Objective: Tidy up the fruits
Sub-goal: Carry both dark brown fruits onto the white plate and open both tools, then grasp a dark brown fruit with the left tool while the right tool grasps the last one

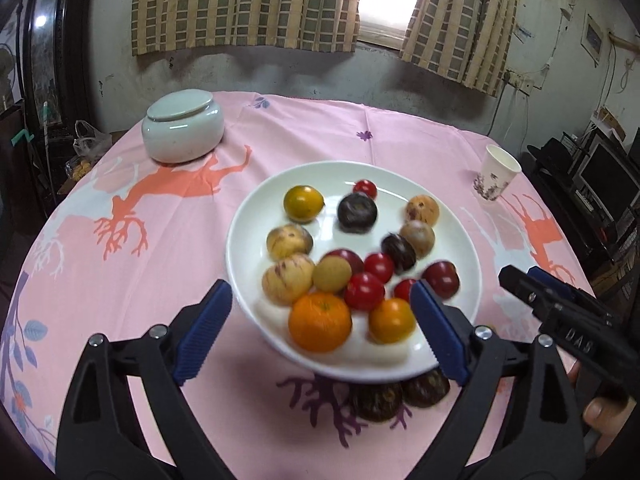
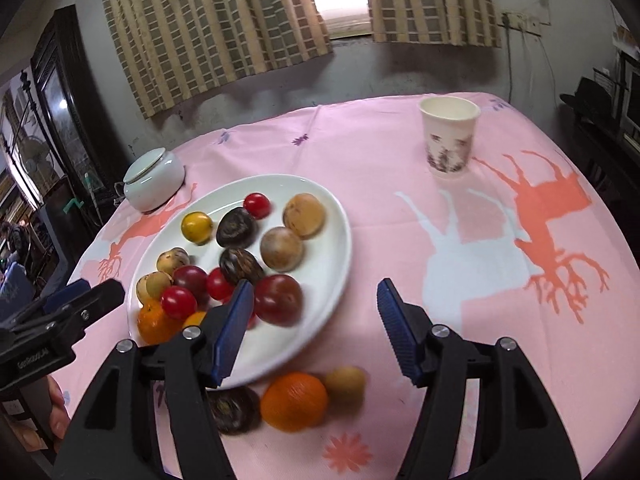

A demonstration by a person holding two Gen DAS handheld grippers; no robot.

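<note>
1. Your left gripper (image 1: 322, 320) stands wide open over the near part of the plate (image 1: 256, 216). Its blue pads touch no fruit and hold nothing.
2. Your right gripper (image 2: 316, 328) is open about halfway, with the left pad over the plate rim and the right pad over the cloth (image 2: 400, 200). It also holds nothing.
3. The white plate sits in the middle of the pink cloth and carries most of the fruits: red tomatoes, dark round fruits, tan ones and an orange (image 1: 320, 322) at the near side.
4. Three fruits lie on the cloth just beside the near rim: a dark fruit (image 2: 234, 410), a second orange (image 2: 294, 402) and a tan fruit (image 2: 345, 385).
5. A lidded jar (image 1: 183, 126) stands far left, a paper cup (image 2: 449, 136) far right.
</note>
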